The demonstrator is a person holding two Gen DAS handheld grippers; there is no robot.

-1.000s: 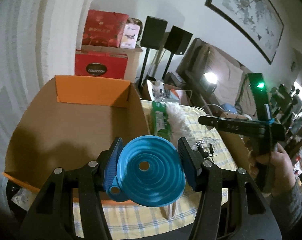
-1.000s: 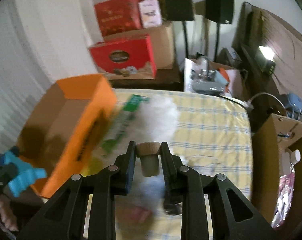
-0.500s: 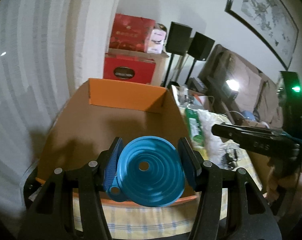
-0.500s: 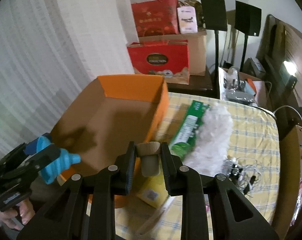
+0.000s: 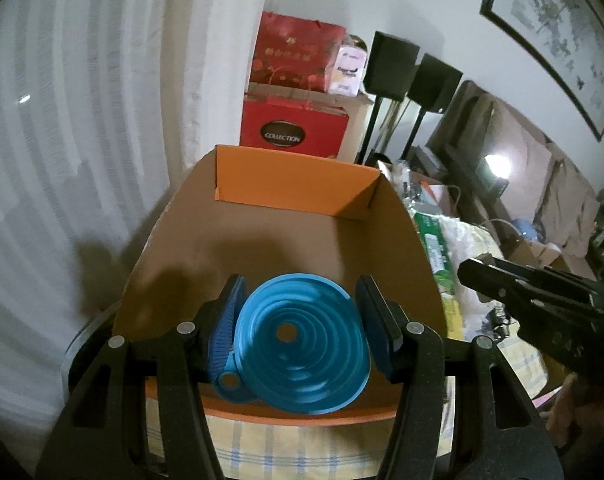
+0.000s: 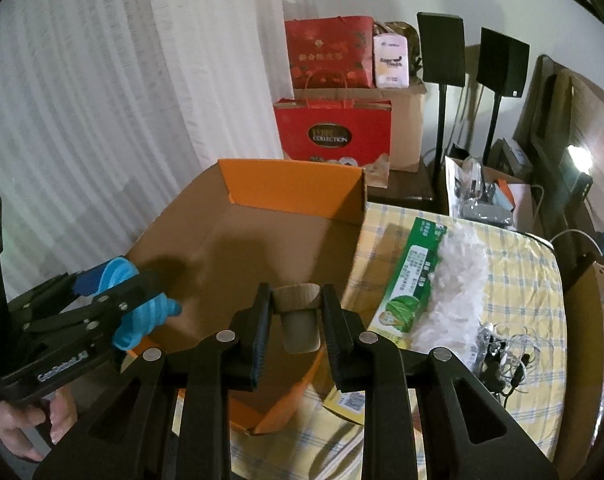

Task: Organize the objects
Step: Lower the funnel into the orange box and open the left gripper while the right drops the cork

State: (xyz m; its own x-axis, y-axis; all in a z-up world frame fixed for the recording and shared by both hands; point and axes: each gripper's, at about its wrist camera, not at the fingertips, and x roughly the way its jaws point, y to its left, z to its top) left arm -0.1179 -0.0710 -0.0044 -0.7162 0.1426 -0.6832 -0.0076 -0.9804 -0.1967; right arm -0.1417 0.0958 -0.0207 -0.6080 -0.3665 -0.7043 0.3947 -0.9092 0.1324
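My left gripper (image 5: 299, 312) is shut on a blue collapsible funnel (image 5: 302, 344) and holds it over the near edge of the open orange cardboard box (image 5: 293, 188). From the right wrist view the funnel (image 6: 141, 304) hangs over the box's left side. My right gripper (image 6: 295, 316) is shut on a wooden-topped cork stopper (image 6: 297, 316) and holds it above the box's (image 6: 293, 188) near right corner. The box interior looks bare. The right gripper also shows in the left wrist view (image 5: 478, 272).
The box sits on a table with a yellow checked cloth (image 6: 514, 264). A green food-wrap package (image 6: 410, 276), a white fluffy duster (image 6: 454, 280), tangled cables (image 6: 506, 352) and a yellow packet (image 6: 350, 400) lie right of the box. Red gift bags (image 6: 330, 136) and speakers stand behind.
Both grippers have swung left toward the box. The funnel now sits over the box's near edge and the stopper over its right corner. Both stay shut on their objects.
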